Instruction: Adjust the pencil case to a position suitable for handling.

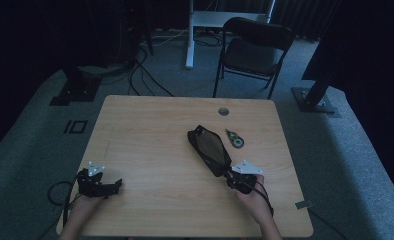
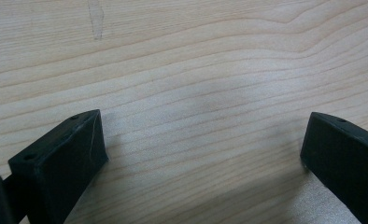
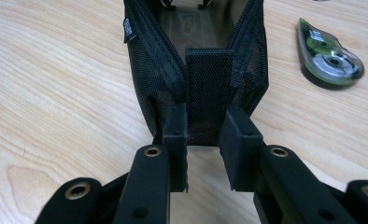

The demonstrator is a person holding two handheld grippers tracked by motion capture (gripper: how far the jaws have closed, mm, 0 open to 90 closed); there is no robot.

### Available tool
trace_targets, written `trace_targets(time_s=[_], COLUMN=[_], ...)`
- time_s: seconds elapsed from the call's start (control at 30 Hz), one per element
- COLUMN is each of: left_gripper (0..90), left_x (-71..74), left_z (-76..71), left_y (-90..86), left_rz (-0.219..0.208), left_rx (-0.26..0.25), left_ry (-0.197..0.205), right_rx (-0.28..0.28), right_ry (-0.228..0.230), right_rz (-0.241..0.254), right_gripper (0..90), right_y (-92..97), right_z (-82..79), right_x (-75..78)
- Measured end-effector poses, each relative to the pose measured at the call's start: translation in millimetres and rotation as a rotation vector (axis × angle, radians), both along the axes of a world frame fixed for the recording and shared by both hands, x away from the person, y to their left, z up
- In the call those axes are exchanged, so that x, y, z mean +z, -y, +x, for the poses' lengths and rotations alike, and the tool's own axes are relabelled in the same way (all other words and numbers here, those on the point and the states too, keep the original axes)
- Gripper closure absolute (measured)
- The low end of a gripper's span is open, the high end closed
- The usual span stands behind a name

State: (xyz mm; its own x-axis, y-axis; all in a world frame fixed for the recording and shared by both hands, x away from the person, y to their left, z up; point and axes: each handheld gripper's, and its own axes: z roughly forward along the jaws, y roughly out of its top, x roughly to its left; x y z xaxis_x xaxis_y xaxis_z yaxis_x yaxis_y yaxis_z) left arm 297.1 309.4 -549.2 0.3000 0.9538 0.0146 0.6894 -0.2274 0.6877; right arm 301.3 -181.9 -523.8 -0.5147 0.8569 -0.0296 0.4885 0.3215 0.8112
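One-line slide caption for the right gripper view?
Right gripper shut on the end of an open black mesh pouch, correction tape dispenser lying alongside on the wooden table.

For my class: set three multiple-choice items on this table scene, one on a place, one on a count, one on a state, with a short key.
1. Where does the correction tape dispenser lie?
A. right of the black mesh pouch
B. inside the pouch
C. beside the left tool

2. How many loose things lie on the wooden table?
A. two
B. four
C. six

3. How do the right tool's jaws stand?
A. wide open over bare wood
B. closed on the pouch's near end
C. closed on the dispenser

Key: 1 A, it rests on bare wood right of the pouch. 2 A, pouch and dispenser. 3 B, the right gripper view shows the jaws pinching the pouch's end tab.
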Motion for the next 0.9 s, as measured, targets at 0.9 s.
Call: trace_targets(time_s=[0.9], left_gripper=[0.2], left_x=[0.0], left_z=[0.0], left_y=[0.0], left_rz=[0.0], left_rx=[0.0], left_ry=[0.0], right_rx=[-0.027], right_ry=[-0.01], right_rz=[0.009], right_gripper=[72.7], right_y=[19.3], right_z=[-38.5], right_x=[-1.1])
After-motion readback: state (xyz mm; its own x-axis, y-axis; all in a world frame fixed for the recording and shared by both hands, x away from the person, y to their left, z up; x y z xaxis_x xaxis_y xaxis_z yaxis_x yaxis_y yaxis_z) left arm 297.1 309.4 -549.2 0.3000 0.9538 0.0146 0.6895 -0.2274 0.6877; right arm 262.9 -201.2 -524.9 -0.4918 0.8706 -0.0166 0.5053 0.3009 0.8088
